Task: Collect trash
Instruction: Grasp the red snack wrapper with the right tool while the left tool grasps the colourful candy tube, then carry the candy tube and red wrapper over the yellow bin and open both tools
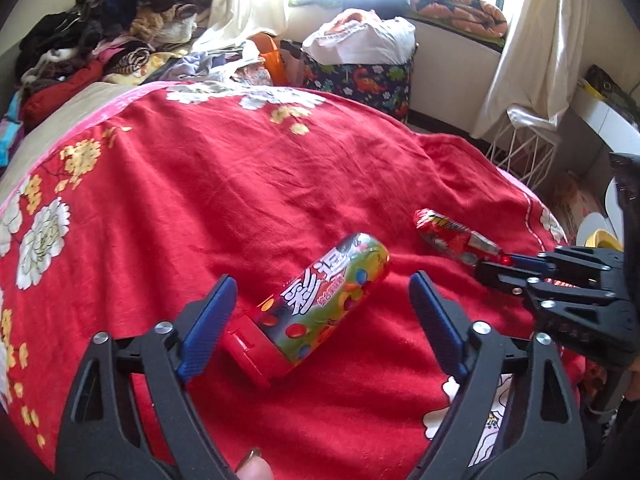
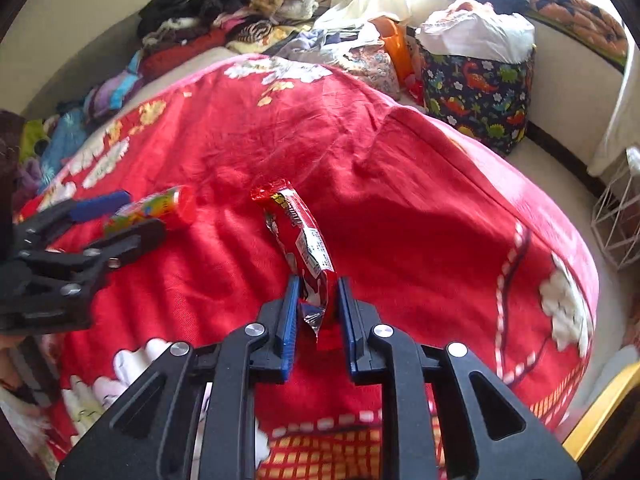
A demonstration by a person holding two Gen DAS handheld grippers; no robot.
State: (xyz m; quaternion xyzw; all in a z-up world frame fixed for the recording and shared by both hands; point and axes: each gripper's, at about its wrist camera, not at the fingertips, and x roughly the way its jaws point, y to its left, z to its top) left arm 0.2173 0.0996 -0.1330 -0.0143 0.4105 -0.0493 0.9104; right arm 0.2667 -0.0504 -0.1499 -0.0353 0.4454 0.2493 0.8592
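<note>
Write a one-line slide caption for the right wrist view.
Right tongs close around the near end of a red snack wrapper lying on the red floral blanket.

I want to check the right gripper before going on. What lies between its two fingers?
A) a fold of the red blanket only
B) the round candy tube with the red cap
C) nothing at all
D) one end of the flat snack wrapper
D: in the right wrist view, the right gripper has its fingers on both sides of the near end of the snack wrapper, while the candy tube lies before the open left gripper.
</note>
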